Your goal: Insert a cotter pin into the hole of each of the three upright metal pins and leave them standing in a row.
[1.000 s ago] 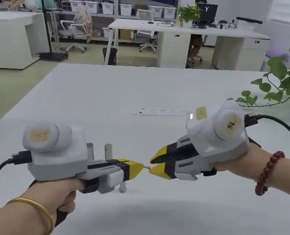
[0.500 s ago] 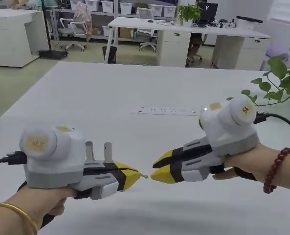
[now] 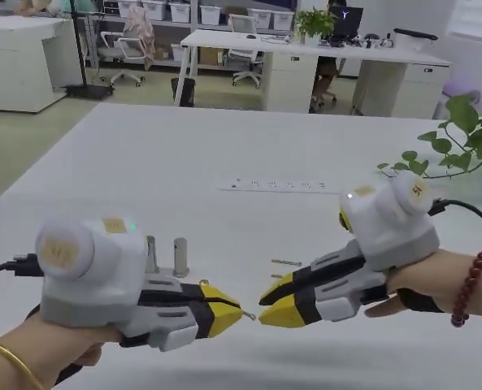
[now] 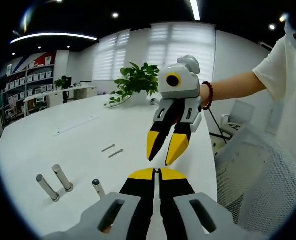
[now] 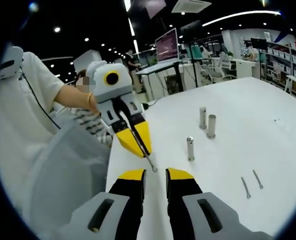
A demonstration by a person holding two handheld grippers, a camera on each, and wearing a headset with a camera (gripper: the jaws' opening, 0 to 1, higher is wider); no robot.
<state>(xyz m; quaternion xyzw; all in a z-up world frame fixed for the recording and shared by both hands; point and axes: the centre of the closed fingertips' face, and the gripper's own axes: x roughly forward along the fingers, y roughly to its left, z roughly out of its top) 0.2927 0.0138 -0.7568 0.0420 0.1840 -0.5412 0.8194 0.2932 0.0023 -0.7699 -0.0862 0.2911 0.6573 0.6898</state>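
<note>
Right gripper [image 3: 262,309] is ajar; left gripper [image 3: 239,309] nips a cotter pin [image 5: 148,161] (right gripper view).

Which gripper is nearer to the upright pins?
Left. The upright pins stand close behind the left gripper; the right gripper is farther off, to their right.

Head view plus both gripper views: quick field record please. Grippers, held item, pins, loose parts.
left gripper: fingers shut on a held cotter pin, its end sticking out past the tips
right gripper: fingers open, nothing between them, tips facing the left gripper's
metal pins: three upright on the table, two close together, one apart
loose cotter pins: two lying flat on the table
</note>
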